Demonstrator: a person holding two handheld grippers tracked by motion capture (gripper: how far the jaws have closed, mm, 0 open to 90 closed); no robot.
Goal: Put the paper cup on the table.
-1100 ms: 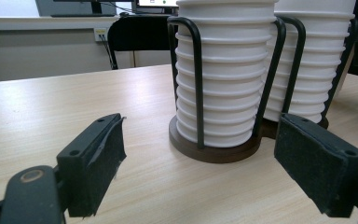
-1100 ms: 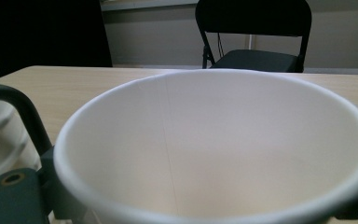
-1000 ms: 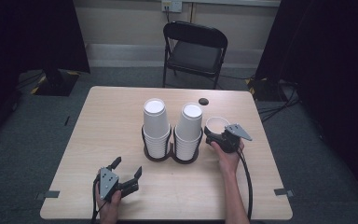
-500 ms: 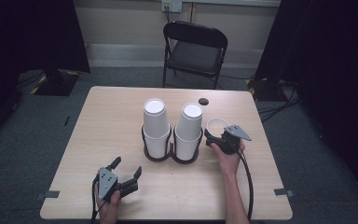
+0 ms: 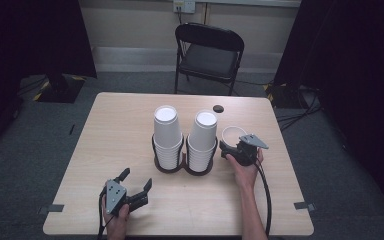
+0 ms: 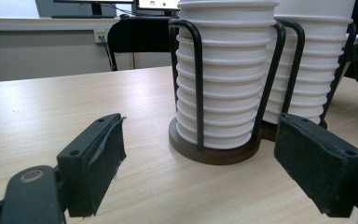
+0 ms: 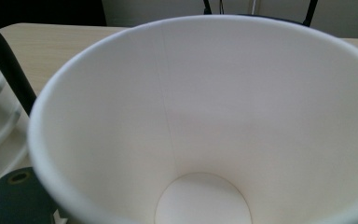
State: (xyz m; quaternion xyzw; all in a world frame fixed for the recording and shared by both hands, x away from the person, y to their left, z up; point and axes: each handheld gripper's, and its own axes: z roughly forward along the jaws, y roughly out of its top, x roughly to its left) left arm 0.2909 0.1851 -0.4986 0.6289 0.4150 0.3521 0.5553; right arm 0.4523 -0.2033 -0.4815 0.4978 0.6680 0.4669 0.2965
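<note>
- No words, numbers or signs to read anywhere.
- Plain white paper cup (image 7: 205, 121), no print.
- Plain white cup stacks (image 5: 168, 137), no labels.
- Bare table (image 5: 115, 130), no writing.

A recording studio or lab; black curtains (image 5: 35, 35), taped floor cables (image 5: 300, 112), lone folding chair (image 5: 209, 55).
</note>
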